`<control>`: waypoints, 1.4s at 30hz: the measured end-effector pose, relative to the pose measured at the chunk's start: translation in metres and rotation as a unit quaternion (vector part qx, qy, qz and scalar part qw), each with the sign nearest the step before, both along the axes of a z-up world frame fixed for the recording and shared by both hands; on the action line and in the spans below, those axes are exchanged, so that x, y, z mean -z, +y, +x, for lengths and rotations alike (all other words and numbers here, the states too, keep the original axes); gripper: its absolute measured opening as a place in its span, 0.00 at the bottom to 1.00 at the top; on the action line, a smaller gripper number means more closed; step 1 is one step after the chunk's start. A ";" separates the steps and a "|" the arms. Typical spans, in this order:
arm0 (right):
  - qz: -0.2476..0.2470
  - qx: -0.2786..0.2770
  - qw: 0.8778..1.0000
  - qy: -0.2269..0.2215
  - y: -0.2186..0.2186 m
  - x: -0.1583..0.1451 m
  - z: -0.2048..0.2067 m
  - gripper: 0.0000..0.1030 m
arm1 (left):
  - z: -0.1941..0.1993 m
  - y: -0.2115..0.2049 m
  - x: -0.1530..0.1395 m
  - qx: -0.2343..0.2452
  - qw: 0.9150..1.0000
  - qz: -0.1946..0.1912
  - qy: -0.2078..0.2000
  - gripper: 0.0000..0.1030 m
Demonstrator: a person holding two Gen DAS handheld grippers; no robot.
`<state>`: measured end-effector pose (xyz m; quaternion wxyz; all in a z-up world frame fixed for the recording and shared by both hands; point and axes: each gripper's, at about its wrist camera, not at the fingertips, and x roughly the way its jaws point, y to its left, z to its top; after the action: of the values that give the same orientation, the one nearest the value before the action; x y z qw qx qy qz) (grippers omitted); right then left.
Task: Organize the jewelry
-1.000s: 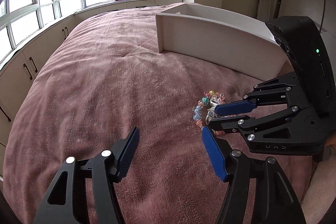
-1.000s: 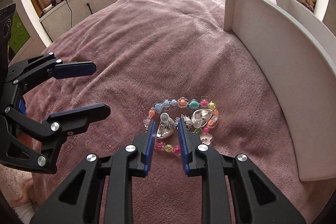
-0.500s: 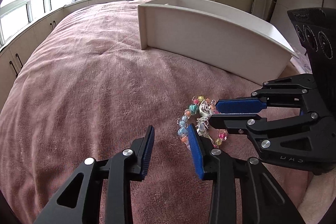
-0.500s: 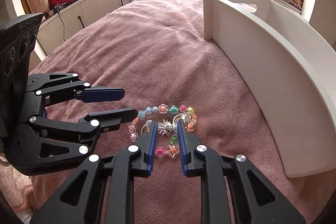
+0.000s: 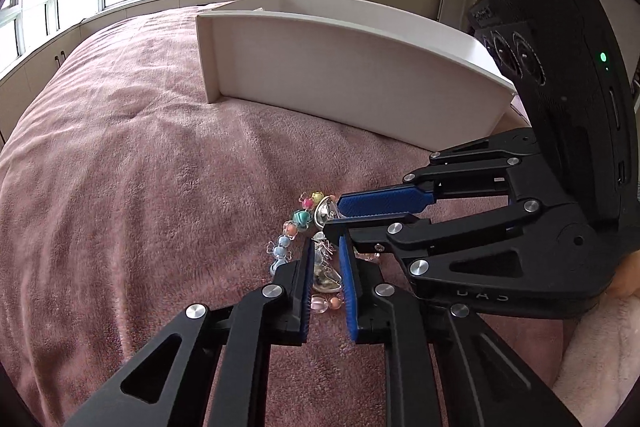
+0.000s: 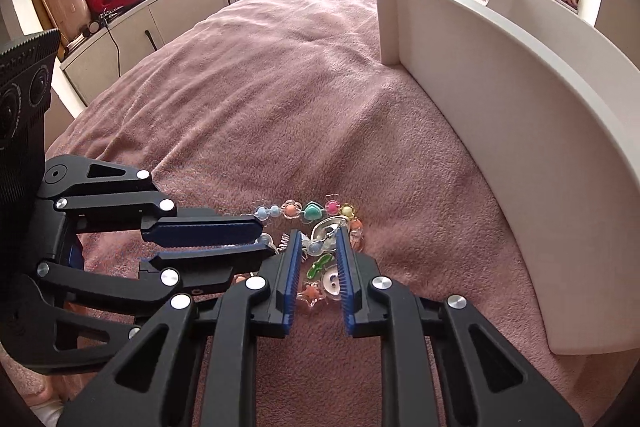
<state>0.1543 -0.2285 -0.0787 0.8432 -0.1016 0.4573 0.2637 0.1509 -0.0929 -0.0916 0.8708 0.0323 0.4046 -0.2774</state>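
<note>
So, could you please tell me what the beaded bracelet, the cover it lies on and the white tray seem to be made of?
Beaded bracelet: probably plastic or acrylic, glossy; the pastel beads look translucent and catch highlights. The silvery charm beside it looks like polished metal, though it could be plated plastic.
Pink cover: soft plush fleece, matte, with a short fuzzy nap.
White tray: rigid, smooth and satin; painted wood or plastic, I cannot tell which.

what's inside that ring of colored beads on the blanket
Inside the bead bracelet lie a silver heart charm, a green piece and a small white piece. Both grippers' fingers cover its near side.
</note>
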 end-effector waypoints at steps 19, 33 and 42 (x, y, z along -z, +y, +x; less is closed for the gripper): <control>0.034 0.017 0.999 0.023 -0.008 0.004 0.012 0.06 | 0.006 -0.002 0.012 0.028 0.999 0.005 0.041 0.29; 0.029 0.037 0.999 -0.004 -0.008 -0.003 0.014 0.54 | 0.011 -0.004 0.020 0.015 0.999 0.008 0.042 0.33; 0.015 0.052 0.999 -0.005 -0.014 0.000 0.016 0.53 | 0.019 0.019 0.022 -0.018 0.995 -0.064 0.078 0.31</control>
<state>0.1699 -0.2429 -0.0792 0.8592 -0.0665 0.4542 0.2257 0.1697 -0.0739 -0.1132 0.8416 -0.0529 0.4535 -0.2885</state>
